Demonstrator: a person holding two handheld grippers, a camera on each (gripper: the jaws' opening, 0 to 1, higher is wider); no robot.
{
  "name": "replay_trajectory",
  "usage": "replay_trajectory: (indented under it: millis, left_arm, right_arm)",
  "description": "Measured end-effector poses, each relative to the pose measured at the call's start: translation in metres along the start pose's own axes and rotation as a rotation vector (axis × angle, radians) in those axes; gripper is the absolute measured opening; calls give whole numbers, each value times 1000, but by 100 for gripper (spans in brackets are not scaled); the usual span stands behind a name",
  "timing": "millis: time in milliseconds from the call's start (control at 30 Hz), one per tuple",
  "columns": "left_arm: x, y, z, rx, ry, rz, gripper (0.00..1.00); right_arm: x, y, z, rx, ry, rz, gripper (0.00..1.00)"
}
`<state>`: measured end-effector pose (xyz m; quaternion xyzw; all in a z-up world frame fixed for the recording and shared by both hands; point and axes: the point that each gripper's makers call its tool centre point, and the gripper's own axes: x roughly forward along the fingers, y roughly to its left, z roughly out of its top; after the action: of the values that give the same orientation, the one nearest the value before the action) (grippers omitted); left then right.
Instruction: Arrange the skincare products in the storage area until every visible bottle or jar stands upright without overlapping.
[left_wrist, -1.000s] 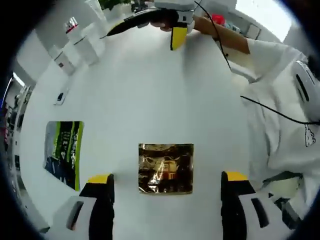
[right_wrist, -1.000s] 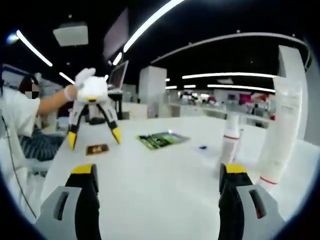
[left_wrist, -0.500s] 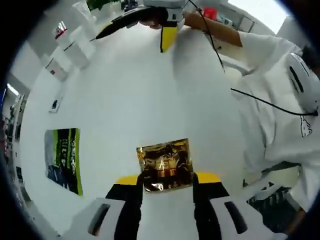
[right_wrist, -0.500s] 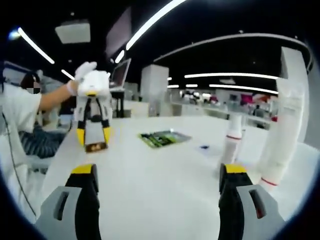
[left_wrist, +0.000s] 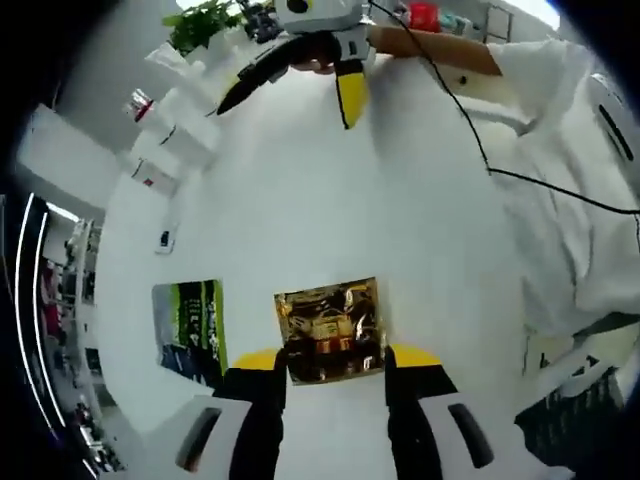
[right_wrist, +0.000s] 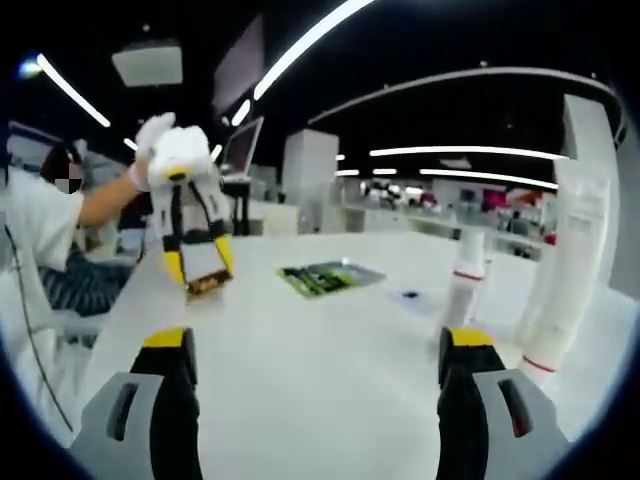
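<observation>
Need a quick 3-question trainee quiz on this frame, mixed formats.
1. True or false: the left tool is shut on the gold sachet.
2. Which stands nearest the right tool? A) the green packet B) the tall white tube C) the gold sachet
3. Fill in: in the right gripper view, the gold sachet is held ____ the white table.

Key: 1 true; 2 B; 3 above.

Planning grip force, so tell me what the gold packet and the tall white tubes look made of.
The crinkled gold square sachet, pinched in the left tool, looks like metallic foil: mirror-like glints, creases. The tall white tubes with red bands look like matte plastic: smooth, even, no glare. Both are guesses from appearance alone.
</observation>
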<state>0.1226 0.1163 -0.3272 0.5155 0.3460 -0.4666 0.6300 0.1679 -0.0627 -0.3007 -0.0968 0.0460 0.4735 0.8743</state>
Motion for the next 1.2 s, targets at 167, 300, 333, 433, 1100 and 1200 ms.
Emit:
replay_trajectory:
  millis: [167,300,333,433,1100,1200]
  left_arm:
    - [-8,18,5,38,-10,149,39]
    - [-12,45,10,56,-8,333,39]
    - [-13,49,13,62,-21,356,39]
    - [-16,61,21,83,-45,453,39]
    - [-52,116,75,149,-290,995,33]
    - [-55,118,77,135,-322,1018,29]
  right_arm:
    - [0,-4,1,2,-5,-1,100]
    - [0,-5,2,0,-8,0,100]
    - [0,-5,2,1,-8,0,100]
    - [0,-8,3,3,-13,-2,100]
    - [1,18,21,-1,-86,71,100]
    - [5,15,23,10,-91,82,100]
